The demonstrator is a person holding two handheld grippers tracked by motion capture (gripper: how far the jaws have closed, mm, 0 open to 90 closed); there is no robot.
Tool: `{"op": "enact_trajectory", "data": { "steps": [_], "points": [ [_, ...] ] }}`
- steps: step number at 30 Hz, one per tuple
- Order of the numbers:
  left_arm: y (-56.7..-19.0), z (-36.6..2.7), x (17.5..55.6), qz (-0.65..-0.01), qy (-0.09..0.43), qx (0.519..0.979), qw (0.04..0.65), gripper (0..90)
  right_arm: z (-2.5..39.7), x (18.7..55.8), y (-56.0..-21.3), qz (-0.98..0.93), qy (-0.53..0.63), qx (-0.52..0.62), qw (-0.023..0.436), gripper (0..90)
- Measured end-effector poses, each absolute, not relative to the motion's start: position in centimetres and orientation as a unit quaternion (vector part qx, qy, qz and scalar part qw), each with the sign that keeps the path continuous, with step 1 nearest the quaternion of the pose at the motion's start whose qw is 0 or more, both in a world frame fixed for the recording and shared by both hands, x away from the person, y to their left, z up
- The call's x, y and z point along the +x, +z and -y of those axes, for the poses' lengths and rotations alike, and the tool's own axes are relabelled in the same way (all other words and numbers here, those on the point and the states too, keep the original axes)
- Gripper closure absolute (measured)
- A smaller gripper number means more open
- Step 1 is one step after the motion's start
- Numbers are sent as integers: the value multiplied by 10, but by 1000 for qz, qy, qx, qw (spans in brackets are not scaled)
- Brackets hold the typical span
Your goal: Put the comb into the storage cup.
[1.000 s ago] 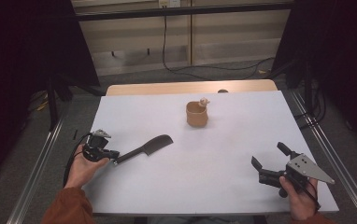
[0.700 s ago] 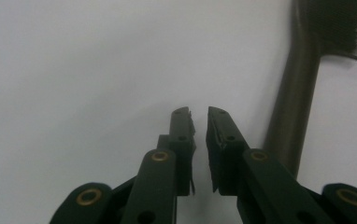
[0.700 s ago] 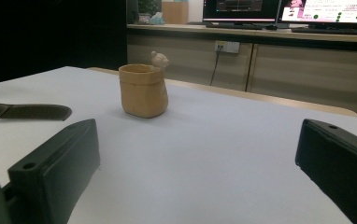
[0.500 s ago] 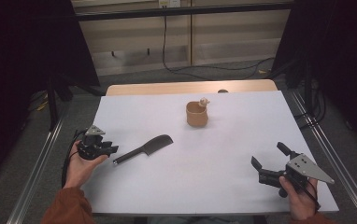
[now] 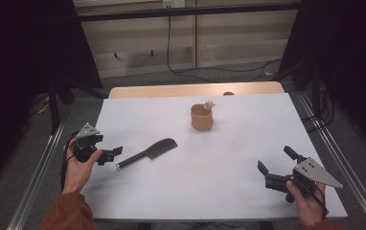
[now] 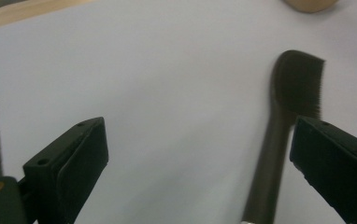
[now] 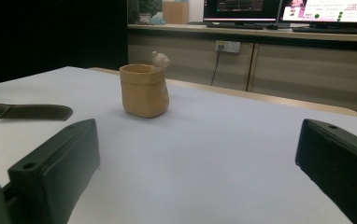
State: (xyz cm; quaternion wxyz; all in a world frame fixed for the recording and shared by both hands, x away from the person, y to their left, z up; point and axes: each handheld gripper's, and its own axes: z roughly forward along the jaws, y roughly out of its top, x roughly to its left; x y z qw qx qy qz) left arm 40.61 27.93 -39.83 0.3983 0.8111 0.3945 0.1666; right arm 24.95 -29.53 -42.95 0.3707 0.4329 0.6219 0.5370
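i see one dark comb [image 5: 148,152] lying flat on the white table [image 5: 229,143], long axis diagonal, handle end toward my left gripper [image 5: 110,155], toothed head toward the one tan cup [image 5: 202,117]. left gripper sits just beside the handle, jaws wide, empty. right gripper [image 5: 273,166], well apart, also gapes wide.

The left gripper [image 5: 110,156] sits low by the counter's left edge, jaws spread wide. The right gripper [image 5: 276,166] rests near the front right corner, jaws likewise apart.
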Motion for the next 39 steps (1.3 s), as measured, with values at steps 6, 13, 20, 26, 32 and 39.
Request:
{"op": "enact_trajectory", "data": {
  "steps": [6, 13, 20, 26, 32, 39],
  "points": [
    [-391, -268, 404, -360, 151, 822, 415, 49, 295, 250, -430, -622, 537, 434, 370, 0],
    [-393, -254, 409, -345, 151, 824, 422, 68, 295, 250, -430, -623, 536, 433, 371, 0],
    [-396, -244, 415, -338, 114, 846, 396, 64, 295, 250, -430, -624, 536, 432, 370, 0],
    [-399, -233, 418, -328, 79, 862, 379, 66, 295, 250, -430, -624, 537, 431, 370, 0],
    [-403, -232, 422, -325, 73, 872, 358, 58, 294, 251, -430, -626, 536, 430, 369, 0],
    [-404, -216, 429, -309, 77, 892, 322, 57, 294, 252, -430, -626, 535, 430, 370, 0]
  ]
}}
